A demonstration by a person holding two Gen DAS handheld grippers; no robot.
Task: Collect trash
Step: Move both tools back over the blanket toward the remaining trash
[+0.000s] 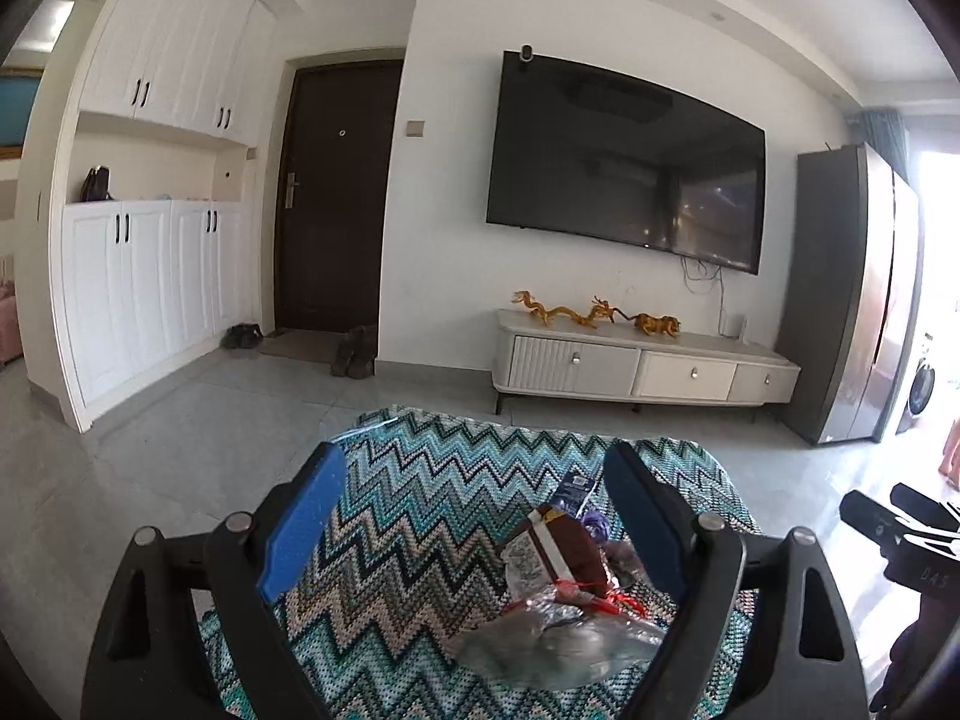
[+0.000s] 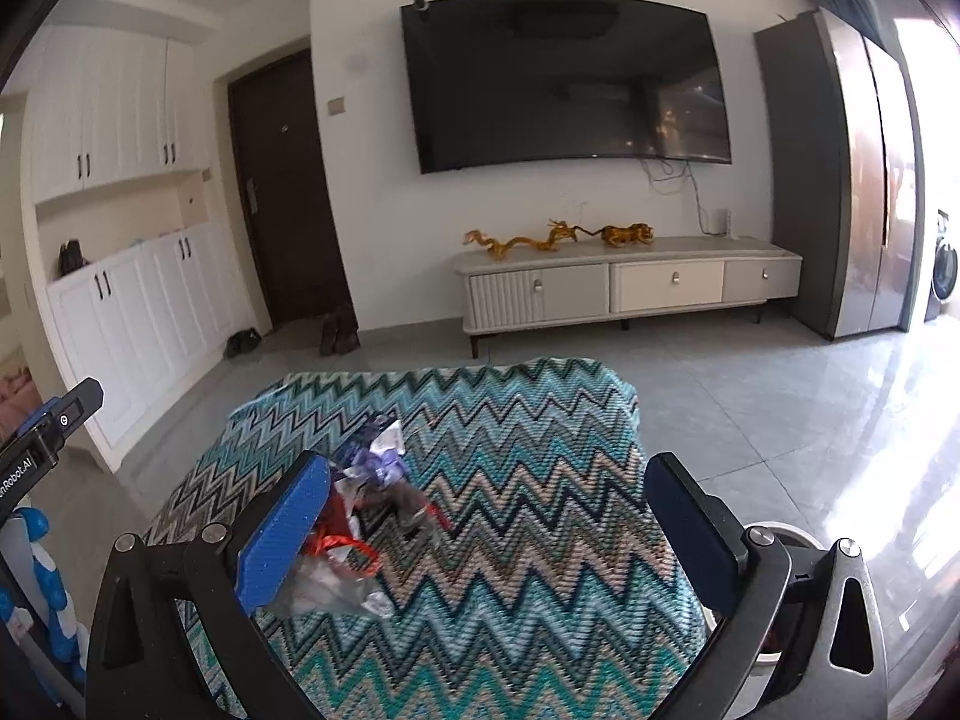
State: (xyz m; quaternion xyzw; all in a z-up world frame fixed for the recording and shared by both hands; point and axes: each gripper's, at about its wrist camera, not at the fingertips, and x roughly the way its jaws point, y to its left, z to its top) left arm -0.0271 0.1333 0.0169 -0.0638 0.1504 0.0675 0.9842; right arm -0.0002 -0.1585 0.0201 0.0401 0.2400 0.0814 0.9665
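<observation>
— Between the blue pads of the left tongs (image 1: 474,516), what lies there?

— Nothing is gripped. The jaws stand wide apart, and beyond them a heap of trash (image 1: 558,594) rests on the zigzag-patterned cloth (image 1: 420,480): a crumpled clear plastic bag, a dark red packet with a white label, red ribbon, and a blue wrapper at the far end. The heap lies nearer the right-hand finger in that view.

— And the right tongs (image 2: 489,531)?

— Spread just as wide, holding nothing. In the right wrist view the trash sits on the cloth at the left finger, partly hidden behind its pad, so whether the pad touches it cannot be told.

— What does the cloth cover?

— A low table, apparently; the cloth drapes over its far edge, with the grey tiled floor (image 2: 780,396) around it.

— Farther out?

— A pale TV cabinet (image 2: 624,288) with golden figurines on top stands against the wall under a dark television (image 2: 564,78). A dark door (image 1: 336,198) and white cupboards (image 1: 144,288) are to the left, a tall refrigerator (image 2: 852,180) to the right.
</observation>
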